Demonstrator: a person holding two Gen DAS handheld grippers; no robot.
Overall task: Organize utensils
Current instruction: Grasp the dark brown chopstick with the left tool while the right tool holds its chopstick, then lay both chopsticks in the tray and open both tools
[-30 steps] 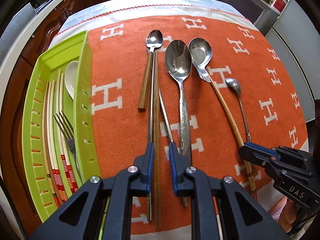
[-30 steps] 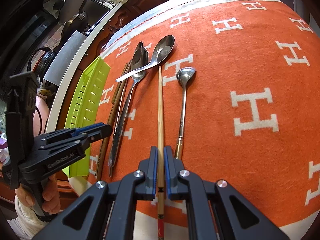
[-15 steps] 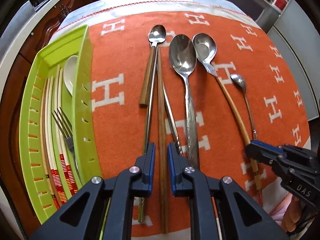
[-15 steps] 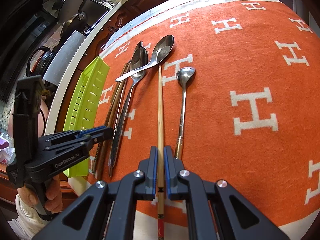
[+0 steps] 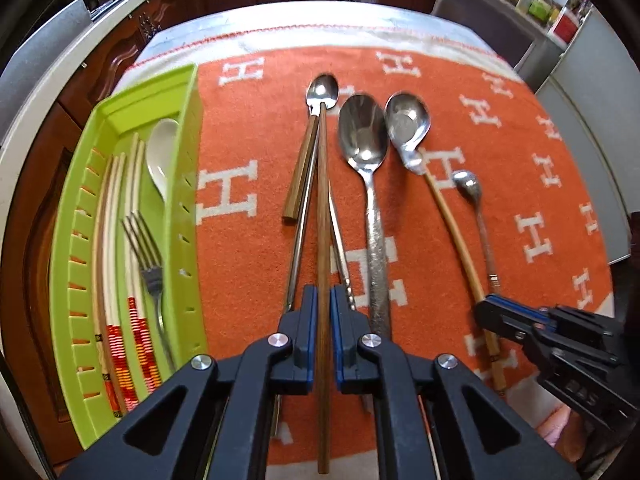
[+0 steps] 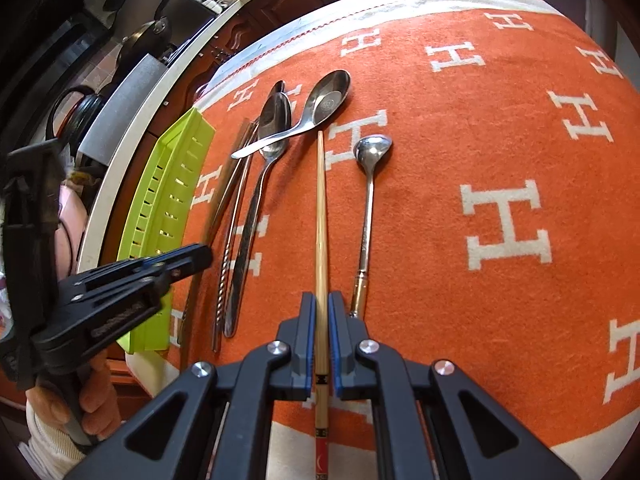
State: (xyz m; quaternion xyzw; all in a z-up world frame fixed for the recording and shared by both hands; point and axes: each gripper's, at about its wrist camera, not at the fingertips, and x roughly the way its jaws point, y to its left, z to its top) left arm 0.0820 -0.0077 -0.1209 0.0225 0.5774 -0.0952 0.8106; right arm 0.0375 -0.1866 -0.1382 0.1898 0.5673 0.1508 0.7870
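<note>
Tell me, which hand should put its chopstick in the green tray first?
Probably the left. The left gripper holds the brown chopstick and sits right beside the green tray. The right gripper, holding the pale chopstick, is farther away, with spoons lying between.

Orange cloth (image 5: 248,264): matt, fuzzy woven wool. Green tray (image 5: 188,184): smooth glossy plastic. Large spoon (image 5: 363,136): polished metal bowl, hammered handle. Dark chopstick (image 5: 322,240): matt wood. Pale chopstick (image 6: 321,216): smooth light bamboo-like wood.

An orange blanket (image 5: 248,128) carries spoons (image 5: 364,136), chopsticks (image 6: 321,216) and a green tray (image 5: 188,184).
</note>
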